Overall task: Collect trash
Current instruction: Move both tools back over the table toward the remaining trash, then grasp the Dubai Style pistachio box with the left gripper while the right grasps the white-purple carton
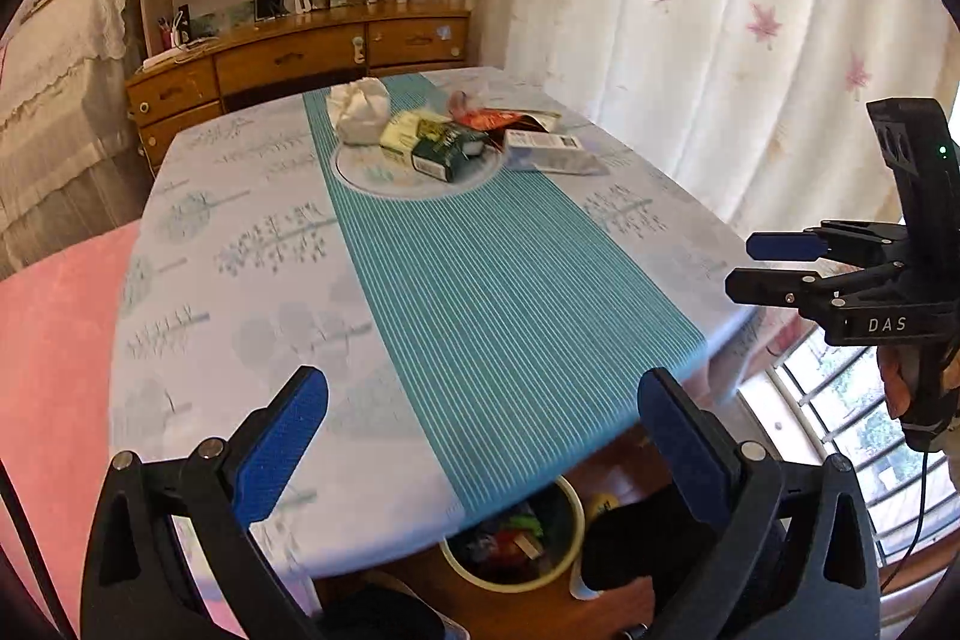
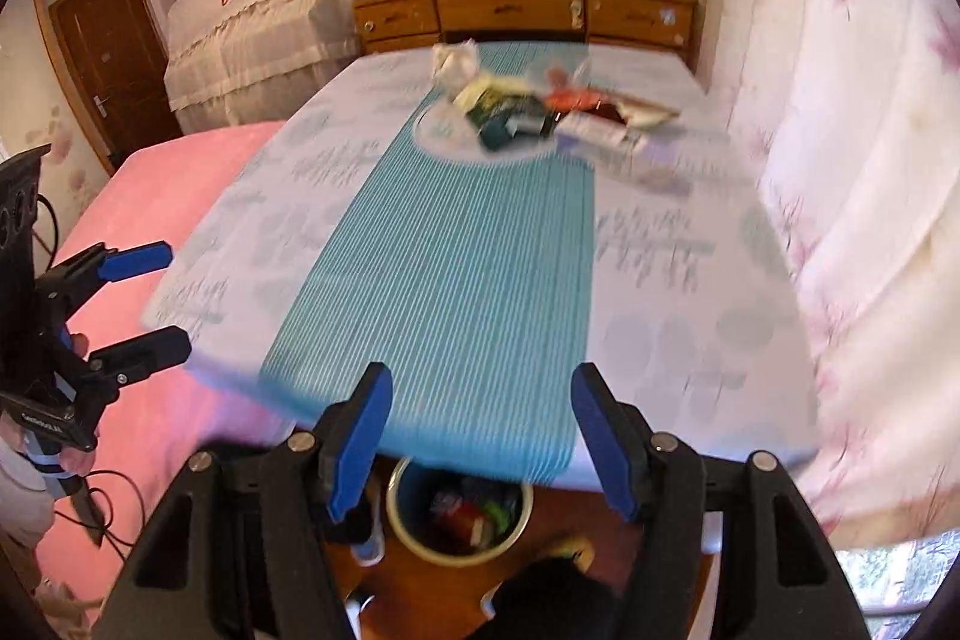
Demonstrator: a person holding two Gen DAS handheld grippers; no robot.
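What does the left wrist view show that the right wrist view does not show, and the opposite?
Only the left wrist view shows the right gripper seen from the side, and a barred window. Only the right wrist view shows a brown door and the left gripper from the side. Both show the table with the trash pile at its far end, the bin under its near edge, and both grippers open and empty.

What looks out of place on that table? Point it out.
A heap of litter sits at the far end of the table: a crumpled white tissue wad, a dark green carton lying on its side, an orange wrapper and a flat white box. The bin on the floor below the near edge already holds wrappers.
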